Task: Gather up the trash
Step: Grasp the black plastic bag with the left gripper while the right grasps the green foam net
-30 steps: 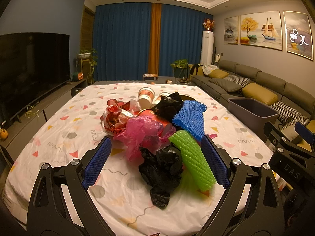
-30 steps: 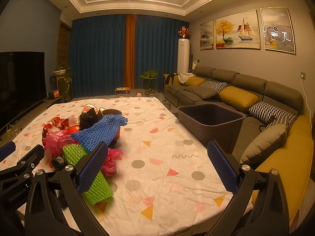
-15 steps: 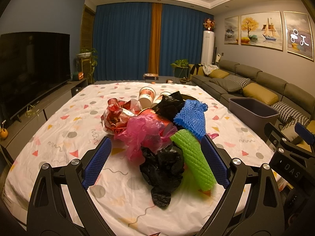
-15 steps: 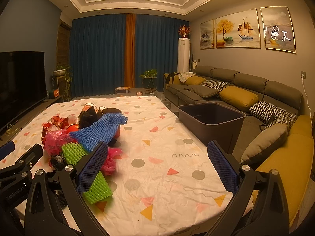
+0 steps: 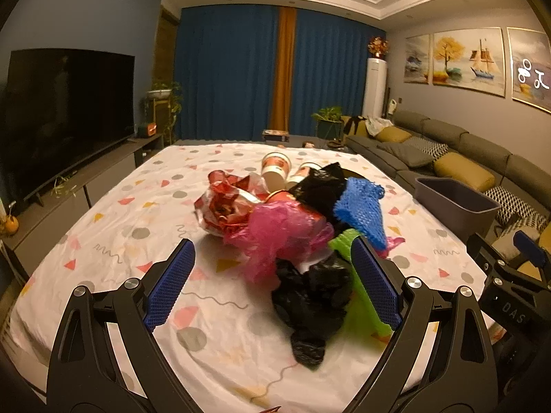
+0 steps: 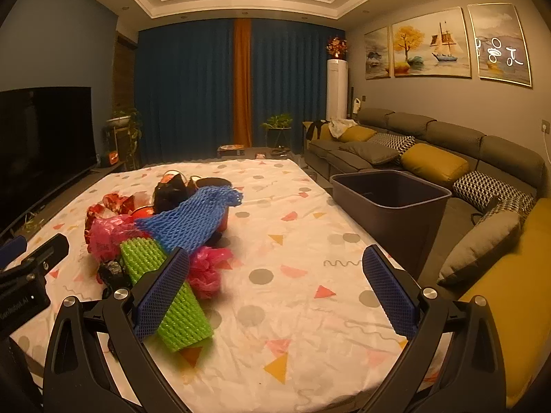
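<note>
A heap of trash lies mid-table on the patterned cloth [image 5: 103, 241]. It holds a crumpled black bag [image 5: 310, 299], a pink plastic bag [image 5: 282, 230], a green foam net [image 5: 361, 313], a blue foam net [image 5: 361, 206], a red foil wrapper [image 5: 227, 206] and paper cups [image 5: 275, 168]. My left gripper [image 5: 272, 284] is open just above the table, with the black bag between its fingers, untouched. My right gripper [image 6: 275, 296] is open too, over bare cloth. Its left finger overlaps the green foam net [image 6: 144, 258] in the right wrist view.
A dark grey bin [image 6: 389, 199] stands off the table's right edge, in front of the sofa [image 6: 447, 144]. A TV [image 5: 69, 110] on a low cabinet runs along the left side. Blue curtains close the far wall.
Both views have drifted slightly left, so the trash heap sits a little further right in each. Both grippers stay open and hold nothing.
</note>
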Available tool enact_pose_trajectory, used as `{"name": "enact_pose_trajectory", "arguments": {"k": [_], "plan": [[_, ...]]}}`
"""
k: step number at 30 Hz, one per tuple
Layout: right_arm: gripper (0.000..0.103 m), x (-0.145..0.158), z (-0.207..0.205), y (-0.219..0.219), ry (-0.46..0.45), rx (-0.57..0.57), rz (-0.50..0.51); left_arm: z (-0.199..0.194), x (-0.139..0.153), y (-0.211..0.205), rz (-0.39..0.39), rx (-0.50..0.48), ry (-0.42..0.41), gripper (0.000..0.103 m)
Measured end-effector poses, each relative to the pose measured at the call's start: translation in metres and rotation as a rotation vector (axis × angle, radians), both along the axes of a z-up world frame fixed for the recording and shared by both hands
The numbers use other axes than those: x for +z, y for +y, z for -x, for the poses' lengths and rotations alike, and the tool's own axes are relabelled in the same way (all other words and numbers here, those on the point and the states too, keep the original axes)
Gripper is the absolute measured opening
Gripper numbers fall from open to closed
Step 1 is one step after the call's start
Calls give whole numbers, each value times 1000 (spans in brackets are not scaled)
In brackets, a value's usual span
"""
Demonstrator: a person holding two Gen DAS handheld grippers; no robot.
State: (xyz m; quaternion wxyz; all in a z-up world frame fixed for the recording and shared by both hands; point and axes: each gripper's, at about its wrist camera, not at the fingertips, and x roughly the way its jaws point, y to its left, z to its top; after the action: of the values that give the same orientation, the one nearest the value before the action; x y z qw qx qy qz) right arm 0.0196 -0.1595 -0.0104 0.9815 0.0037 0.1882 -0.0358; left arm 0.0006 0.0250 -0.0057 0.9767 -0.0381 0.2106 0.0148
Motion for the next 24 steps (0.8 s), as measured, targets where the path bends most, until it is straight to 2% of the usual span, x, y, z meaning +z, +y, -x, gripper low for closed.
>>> {"name": "enact_pose_trajectory", "arguments": {"k": [5,7,8,12,20,22,24], "plan": [[91,-11,-5,12,13,53,-1,2,-4,9,-8,2,-14,90],[86,-18,-7,17,34,92,-14,3,-4,11,-13,3,-21,90],[80,-20,-8,19,42,107,-19,3,-4,13,-12,4,-23,90],[72,-32,-13,33,77,186,-26,1,-9,18,-7,18,-14,85],[66,-56,-25,57,141,276,-21,2,-18,25,7,17,-7,83],[61,-60,-30,62,154,282,-15,2,-19,26,17,6,-9,82],[49,-65,-37,65,171,289,-12,2,-21,25,24,-9,-12,81]]}}
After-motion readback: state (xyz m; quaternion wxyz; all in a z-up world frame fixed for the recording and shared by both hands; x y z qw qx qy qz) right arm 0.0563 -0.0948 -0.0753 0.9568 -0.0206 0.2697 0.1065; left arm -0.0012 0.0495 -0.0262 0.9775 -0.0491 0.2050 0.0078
